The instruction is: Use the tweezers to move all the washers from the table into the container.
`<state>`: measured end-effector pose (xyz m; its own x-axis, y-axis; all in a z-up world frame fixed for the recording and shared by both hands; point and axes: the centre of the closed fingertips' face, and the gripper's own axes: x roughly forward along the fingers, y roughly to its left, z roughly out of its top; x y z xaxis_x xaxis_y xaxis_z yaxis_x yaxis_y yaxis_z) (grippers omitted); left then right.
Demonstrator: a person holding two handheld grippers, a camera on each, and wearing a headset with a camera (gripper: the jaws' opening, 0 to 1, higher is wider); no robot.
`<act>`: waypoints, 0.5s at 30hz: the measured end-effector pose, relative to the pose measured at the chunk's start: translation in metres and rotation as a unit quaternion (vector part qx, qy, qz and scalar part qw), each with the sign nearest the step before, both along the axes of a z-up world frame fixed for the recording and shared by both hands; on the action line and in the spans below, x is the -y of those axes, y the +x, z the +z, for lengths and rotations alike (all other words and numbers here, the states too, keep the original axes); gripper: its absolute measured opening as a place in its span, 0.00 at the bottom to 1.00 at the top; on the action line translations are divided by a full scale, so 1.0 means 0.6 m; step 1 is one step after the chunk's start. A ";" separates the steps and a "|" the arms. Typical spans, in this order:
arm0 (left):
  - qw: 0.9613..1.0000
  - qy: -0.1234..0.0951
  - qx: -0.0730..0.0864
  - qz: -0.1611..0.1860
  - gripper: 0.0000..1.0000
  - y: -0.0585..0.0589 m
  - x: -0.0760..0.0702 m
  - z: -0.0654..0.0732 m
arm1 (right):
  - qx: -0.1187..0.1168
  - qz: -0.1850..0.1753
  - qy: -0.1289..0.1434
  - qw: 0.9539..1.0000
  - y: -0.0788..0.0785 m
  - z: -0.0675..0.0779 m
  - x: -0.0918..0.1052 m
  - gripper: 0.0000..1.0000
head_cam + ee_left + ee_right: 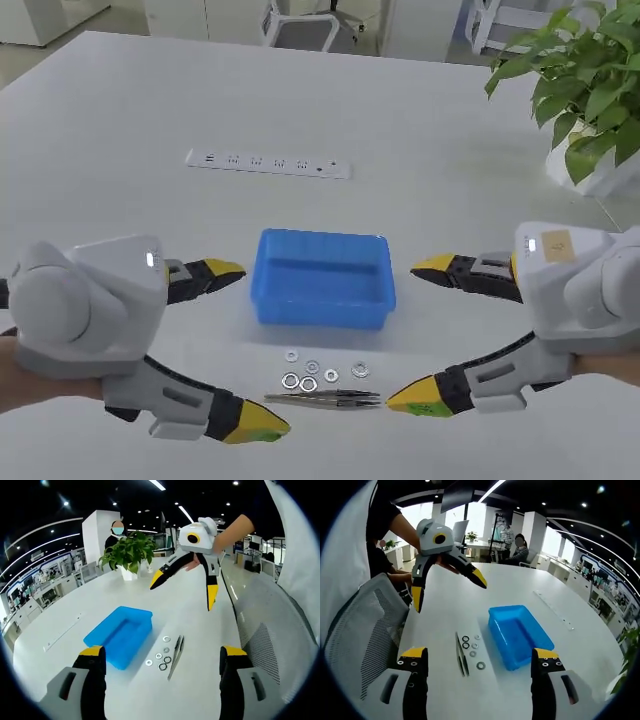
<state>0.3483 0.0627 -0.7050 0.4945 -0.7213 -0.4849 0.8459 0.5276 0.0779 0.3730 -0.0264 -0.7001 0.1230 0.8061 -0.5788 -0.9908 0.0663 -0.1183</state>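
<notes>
Your left gripper (257, 348) and right gripper (404, 334) hang wide apart and empty, facing each other over the white table (120, 120). Between them lie the tweezers (325, 398), not yet picked up, with six washers (310, 375) loose just beside them. The blue container (322, 278) sits empty just beyond, probably so each carry is short.

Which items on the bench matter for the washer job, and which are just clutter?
For the job:
slim metal tweezers
small silver metal washers, loose beside the tweezers
blue rectangular plastic container

Just lying about:
long white power strip
leafy green potted plant
</notes>
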 end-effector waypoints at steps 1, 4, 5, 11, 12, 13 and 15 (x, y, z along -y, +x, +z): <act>1.000 0.001 0.000 0.001 1.00 0.001 0.000 -0.003 | -0.001 0.002 -0.003 1.000 -0.001 -0.003 -0.001 0.84; 1.000 0.006 -0.012 0.002 0.99 0.002 -0.001 -0.019 | -0.018 0.007 -0.014 1.000 -0.009 -0.019 -0.001 0.80; 1.000 0.004 -0.014 0.001 0.98 0.002 0.000 -0.022 | -0.021 0.009 -0.014 1.000 -0.011 -0.023 -0.002 0.78; 0.999 0.010 -0.024 -0.021 0.89 -0.009 0.014 -0.049 | -0.046 0.037 -0.025 0.998 -0.036 -0.050 -0.016 0.68; 0.999 0.008 -0.026 -0.021 0.88 -0.009 0.016 -0.053 | -0.048 0.040 -0.026 0.998 -0.039 -0.054 -0.019 0.66; 0.999 0.002 -0.024 -0.026 0.87 -0.011 0.018 -0.055 | -0.049 0.047 -0.027 0.997 -0.044 -0.058 -0.022 0.64; 0.999 0.000 -0.026 -0.027 0.84 -0.013 0.022 -0.060 | -0.049 0.061 -0.036 0.996 -0.050 -0.069 -0.025 0.63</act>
